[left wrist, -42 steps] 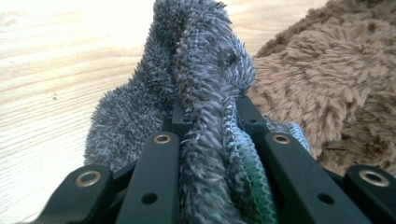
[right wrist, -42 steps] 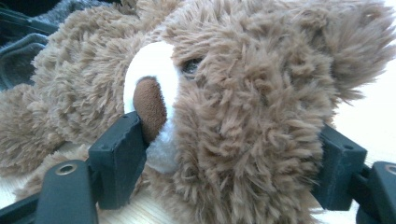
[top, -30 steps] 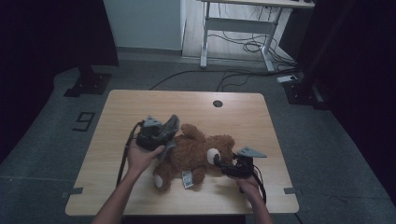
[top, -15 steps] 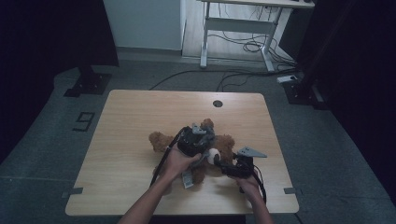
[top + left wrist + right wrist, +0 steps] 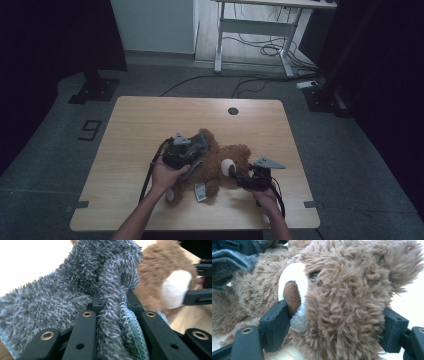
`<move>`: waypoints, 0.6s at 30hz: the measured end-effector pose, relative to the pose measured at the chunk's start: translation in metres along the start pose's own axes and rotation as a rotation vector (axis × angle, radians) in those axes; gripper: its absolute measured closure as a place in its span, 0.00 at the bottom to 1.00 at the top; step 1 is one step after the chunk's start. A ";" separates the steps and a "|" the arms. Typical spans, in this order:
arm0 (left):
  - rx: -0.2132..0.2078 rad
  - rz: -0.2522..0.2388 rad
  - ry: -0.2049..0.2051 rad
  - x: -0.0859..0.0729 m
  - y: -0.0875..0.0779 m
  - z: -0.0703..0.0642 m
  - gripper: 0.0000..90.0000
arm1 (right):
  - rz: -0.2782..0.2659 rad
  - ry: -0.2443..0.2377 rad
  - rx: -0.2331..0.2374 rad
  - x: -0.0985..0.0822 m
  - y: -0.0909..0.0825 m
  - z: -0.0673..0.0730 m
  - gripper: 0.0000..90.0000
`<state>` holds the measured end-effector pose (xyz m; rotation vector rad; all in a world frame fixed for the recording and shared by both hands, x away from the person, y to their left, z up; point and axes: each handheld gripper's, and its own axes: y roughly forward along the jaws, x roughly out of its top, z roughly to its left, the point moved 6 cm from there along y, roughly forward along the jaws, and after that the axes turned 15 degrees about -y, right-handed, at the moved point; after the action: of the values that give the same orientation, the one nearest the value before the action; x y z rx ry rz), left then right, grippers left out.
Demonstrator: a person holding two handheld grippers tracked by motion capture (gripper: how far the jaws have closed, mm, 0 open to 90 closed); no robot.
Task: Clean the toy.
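Two handheld grippers work over a pale wooden table (image 5: 150, 120) in a dim room with grey flooring and a desk frame behind. A fluffy brown teddy bear (image 5: 220, 167) lies across the near half, its length running left to right, head rightward. The right gripper (image 5: 332, 322) clamps that head; the left gripper (image 5: 112, 315) is pinched on a fuzzy grey sock (image 5: 75, 290) — just above the bear's body.

Readable: a dark numeral "9" marked on the grey floor (image 5: 90, 131), left of the bench (image 5: 140, 120). White tag (image 5: 200, 192) on the teddy bear (image 5: 220, 167): print too small to read.
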<state>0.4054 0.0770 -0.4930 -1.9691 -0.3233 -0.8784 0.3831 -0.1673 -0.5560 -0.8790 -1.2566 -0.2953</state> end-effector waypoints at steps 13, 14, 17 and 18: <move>0.074 0.001 -0.117 -0.044 -0.015 0.065 0.83 | 0.005 -0.003 -0.004 0.000 0.000 0.001 0.24; 0.078 0.005 -0.127 -0.047 -0.014 0.068 0.83 | 0.006 -0.003 -0.004 -0.001 0.000 0.001 0.24; 0.088 0.024 -0.146 -0.055 -0.014 0.076 0.82 | 0.005 0.000 -0.004 0.000 0.001 0.001 0.24; 0.094 0.031 -0.149 -0.057 -0.014 0.078 0.82 | 0.002 0.003 -0.004 0.000 0.001 0.001 0.24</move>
<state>0.3925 0.1564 -0.5481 -1.9505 -0.4114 -0.6860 0.3832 -0.1665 -0.5566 -0.8831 -1.2529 -0.2970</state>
